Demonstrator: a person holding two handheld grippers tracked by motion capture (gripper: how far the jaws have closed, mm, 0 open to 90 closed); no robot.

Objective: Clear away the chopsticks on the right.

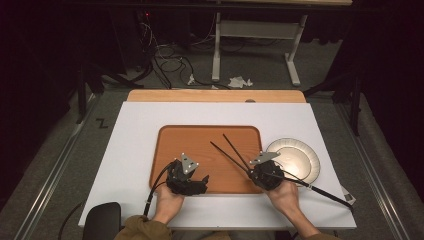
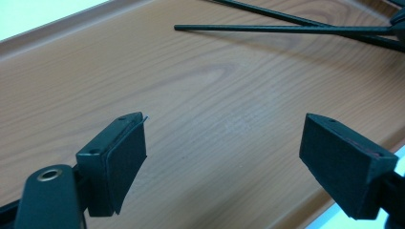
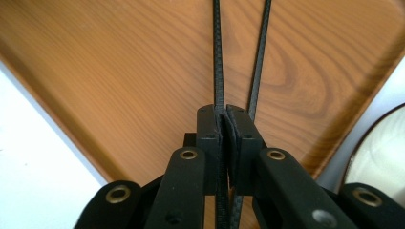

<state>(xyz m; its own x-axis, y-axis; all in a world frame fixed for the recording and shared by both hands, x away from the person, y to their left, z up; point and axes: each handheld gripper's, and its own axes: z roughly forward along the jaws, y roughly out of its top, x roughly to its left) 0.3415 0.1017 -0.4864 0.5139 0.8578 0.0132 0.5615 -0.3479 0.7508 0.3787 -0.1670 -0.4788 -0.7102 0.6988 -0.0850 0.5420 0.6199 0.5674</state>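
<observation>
Two thin black sticks [image 1: 230, 157] reach out over the wooden tray [image 1: 200, 140], their tips spread apart. My right gripper [image 1: 255, 172] is shut on them at the tray's front right corner. In the right gripper view the jaws [image 3: 224, 114] press together on the sticks [image 3: 218, 57], which run forward above the tray [image 3: 119, 62]. A long black rod trails back to the right past the hand. My left gripper [image 1: 201, 181] sits at the tray's front edge. It is open [image 2: 224, 143] with bare tray [image 2: 191, 95] between its pads, and the sticks [image 2: 286, 28] lie farther off.
A white plate [image 1: 295, 160] stands just right of the tray, and its rim [image 3: 382, 157] shows close to my right gripper. The tray rests on a white board [image 1: 140, 130] over a wooden table. A dark rounded object [image 1: 102, 220] sits at the front left corner.
</observation>
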